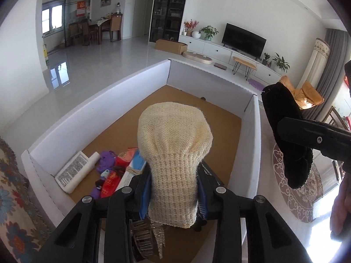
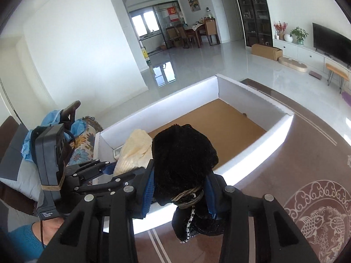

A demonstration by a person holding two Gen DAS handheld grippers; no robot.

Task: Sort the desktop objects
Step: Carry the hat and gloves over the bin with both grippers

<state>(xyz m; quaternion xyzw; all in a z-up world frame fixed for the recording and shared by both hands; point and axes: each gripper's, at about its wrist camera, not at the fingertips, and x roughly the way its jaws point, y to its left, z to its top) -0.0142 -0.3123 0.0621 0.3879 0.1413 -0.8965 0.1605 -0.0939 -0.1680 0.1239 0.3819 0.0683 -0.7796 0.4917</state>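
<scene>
My left gripper [image 1: 174, 188] is shut on a cream knitted hat [image 1: 175, 144] and holds it above the white-walled box [image 1: 105, 100] with a brown floor. My right gripper [image 2: 178, 188] is shut on a black fuzzy hat [image 2: 184, 153] with a small chain trim, held over the box's near right wall [image 2: 252, 160]. In the left wrist view the black hat [image 1: 283, 120] hangs at the right, outside the box wall. In the right wrist view the cream hat [image 2: 135, 151] and the left gripper [image 2: 114, 168] show at the left.
In the box's near left corner lie a rolled printed paper [image 1: 74, 171], purple items [image 1: 106, 160], red packets [image 1: 111, 179] and a blue-white pack [image 1: 137, 164]. A patterned rug [image 2: 307, 197] lies right of the box. A flowered cloth [image 1: 11, 197] is at the left.
</scene>
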